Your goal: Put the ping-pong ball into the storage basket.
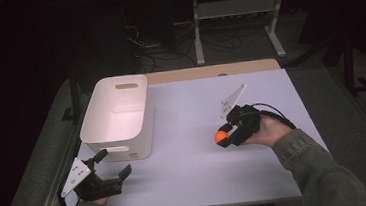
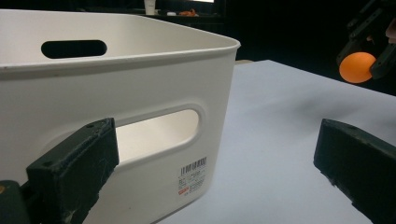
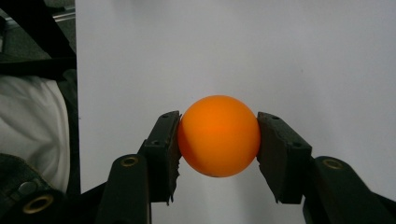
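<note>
White tabletop (image 1: 192, 172) (dark surroundings unreadable): right gripper (image 3: 218, 144) clamps orange ball (image 3: 218, 136), left gripper (image 1: 112, 165) spread wide beside bin (image 1: 143, 131).

The room is dim, and light falls mainly on the table (image 1: 188, 183), whose white top reads evenly bright while everything toward 9 and 12 o'clock sinks into near black. Inside the bin (image 1: 116, 114) a soft pinkish glow lies on the floor. In the left gripper view the near jaws are blurred and the ball (image 2: 357, 67) at 2 o'clock is slightly soft. In the right gripper view the ball (image 3: 218, 136) is sharp, with no glare, darker toward its lower edge.
</note>
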Demonstrator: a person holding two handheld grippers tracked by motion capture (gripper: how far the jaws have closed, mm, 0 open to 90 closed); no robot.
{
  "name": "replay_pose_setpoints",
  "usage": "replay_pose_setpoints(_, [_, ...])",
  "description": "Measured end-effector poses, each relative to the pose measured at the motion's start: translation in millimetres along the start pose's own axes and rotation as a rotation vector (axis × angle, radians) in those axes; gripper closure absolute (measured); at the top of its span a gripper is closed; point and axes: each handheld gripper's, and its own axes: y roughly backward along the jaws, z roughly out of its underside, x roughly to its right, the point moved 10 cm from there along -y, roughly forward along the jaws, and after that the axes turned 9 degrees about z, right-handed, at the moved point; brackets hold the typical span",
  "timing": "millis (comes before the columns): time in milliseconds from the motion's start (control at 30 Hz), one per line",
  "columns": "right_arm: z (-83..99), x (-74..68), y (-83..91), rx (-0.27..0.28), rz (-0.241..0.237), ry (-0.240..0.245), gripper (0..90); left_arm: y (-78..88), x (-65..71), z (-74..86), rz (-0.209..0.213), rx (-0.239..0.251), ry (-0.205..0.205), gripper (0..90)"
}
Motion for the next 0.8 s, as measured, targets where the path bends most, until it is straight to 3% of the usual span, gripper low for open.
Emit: replay_pose_setpoints(800, [-31.8, 1.8, 16.0, 0.018, -0.023, 0.040, 50.4, -0.5, 0.3, 0.2, 0.002, 0.000, 0.001, 0.0])
